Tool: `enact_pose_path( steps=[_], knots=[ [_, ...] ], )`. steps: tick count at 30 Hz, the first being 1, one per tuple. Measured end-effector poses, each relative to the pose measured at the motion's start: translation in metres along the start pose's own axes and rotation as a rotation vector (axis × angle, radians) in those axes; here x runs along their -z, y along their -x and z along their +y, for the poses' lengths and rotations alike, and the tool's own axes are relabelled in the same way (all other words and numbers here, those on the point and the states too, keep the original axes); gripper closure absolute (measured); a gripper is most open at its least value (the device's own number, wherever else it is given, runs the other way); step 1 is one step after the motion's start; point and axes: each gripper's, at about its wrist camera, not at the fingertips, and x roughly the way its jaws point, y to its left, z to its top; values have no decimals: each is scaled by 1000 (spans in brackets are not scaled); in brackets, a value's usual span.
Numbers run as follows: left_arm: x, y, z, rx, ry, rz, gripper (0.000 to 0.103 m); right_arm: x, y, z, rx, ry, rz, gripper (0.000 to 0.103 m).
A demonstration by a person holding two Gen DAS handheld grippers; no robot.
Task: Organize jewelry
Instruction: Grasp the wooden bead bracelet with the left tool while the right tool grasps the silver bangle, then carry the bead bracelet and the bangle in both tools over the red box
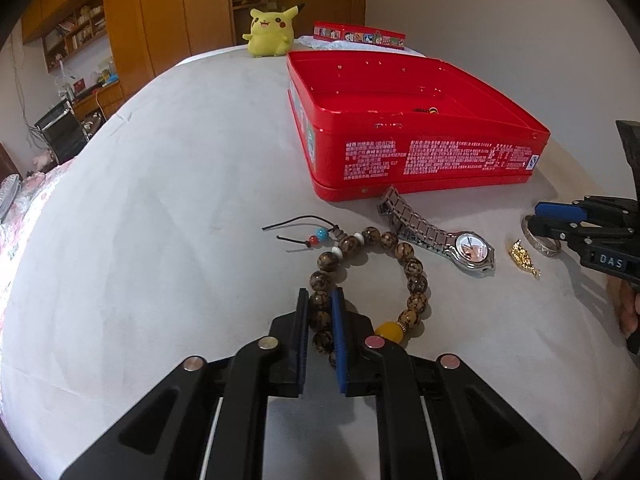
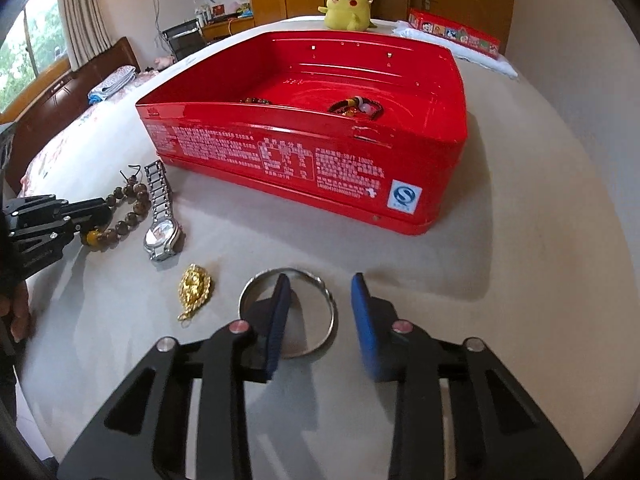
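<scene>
One bead bracelet (image 1: 368,280), one watch (image 1: 472,254), one bangle (image 2: 288,312), one pendant (image 2: 195,289).

On the table outside the tin: one wooden bead bracelet (image 1: 372,276), one steel wristwatch (image 1: 444,238), one gold pendant (image 2: 195,288), one silver bangle (image 2: 318,276). One open red tin (image 2: 304,156), holding two more beaded pieces (image 2: 356,108). Behind, one yellow plush toy (image 1: 270,32), one red lid (image 1: 358,36).

Soft daylight from a window (image 2: 32,40), sharp focus, glare on the red tin (image 2: 304,120), fisheye-bent edges.
</scene>
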Motion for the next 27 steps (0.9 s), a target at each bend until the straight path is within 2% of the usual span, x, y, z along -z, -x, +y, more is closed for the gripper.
enact_pose_path(
  steps=[2,4,6,15,27],
  knots=[
    [0,0,1,1,2,-1,92,0,-1,-1,0,-1,-1,82],
    [1,1,1,1,3,-1,92,1,-1,0,5,7,3,97],
    [0,2,1,3,5,-1,92,3,0,2,14,20,5,101],
    [0,9,0,9,15,-13,92,10,20,1,-20,-17,-13,102],
    [-3,39,-4,12,3,-62,92,6,48,6,-38,-15,-62,102]
  ],
)
